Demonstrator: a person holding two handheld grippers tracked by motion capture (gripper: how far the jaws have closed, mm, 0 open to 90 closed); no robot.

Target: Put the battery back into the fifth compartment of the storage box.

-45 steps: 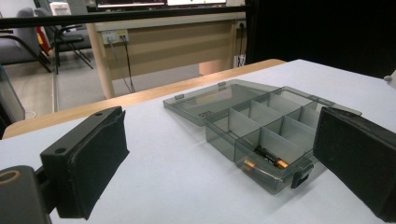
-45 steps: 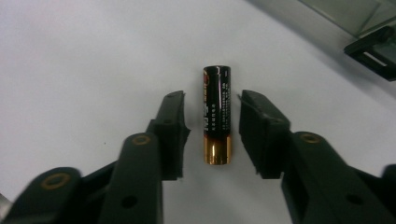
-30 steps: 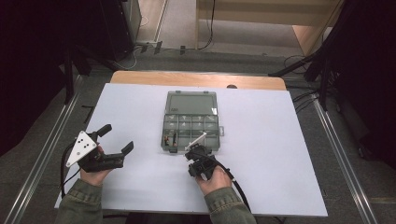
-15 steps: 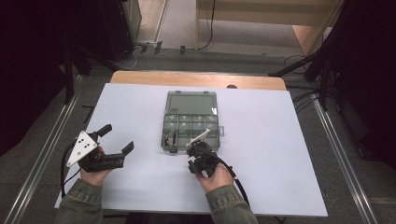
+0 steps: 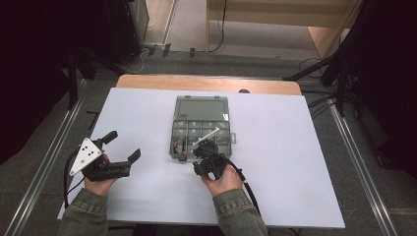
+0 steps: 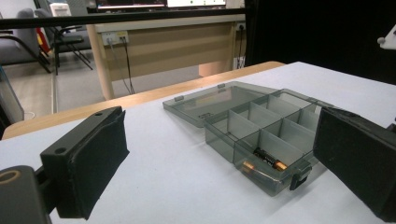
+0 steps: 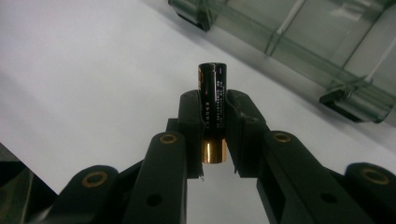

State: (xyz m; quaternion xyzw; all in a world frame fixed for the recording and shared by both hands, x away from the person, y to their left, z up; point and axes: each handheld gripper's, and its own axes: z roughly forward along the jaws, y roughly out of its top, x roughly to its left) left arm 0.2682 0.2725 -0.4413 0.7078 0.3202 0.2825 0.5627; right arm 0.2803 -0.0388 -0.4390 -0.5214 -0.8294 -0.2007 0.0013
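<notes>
A clear grey compartment box (image 5: 223, 129) lies open at the table's middle, its lid (image 5: 201, 107) flat behind it. My right gripper (image 5: 203, 156) hovers just in front of the box's near edge, shut on a black and copper battery (image 7: 212, 98) that stands upright between the pads. The box edge and its latch (image 7: 348, 105) lie just beyond the battery. My left gripper (image 5: 123, 146) rests at the left of the table, open, with nothing between its jaws. Ahead of it, another battery (image 6: 265, 158) lies in the near compartment of the box (image 6: 243, 119).
The white tabletop (image 5: 295, 147) has free room on both sides of the box. A wooden strip (image 5: 206, 83) runs along the far edge. Metal rails (image 5: 359, 162) flank the table, and a desk with cables (image 6: 154, 42) stands beyond.
My right gripper has lifted a little with the battery and edged toward the box. The left gripper has stayed put.
</notes>
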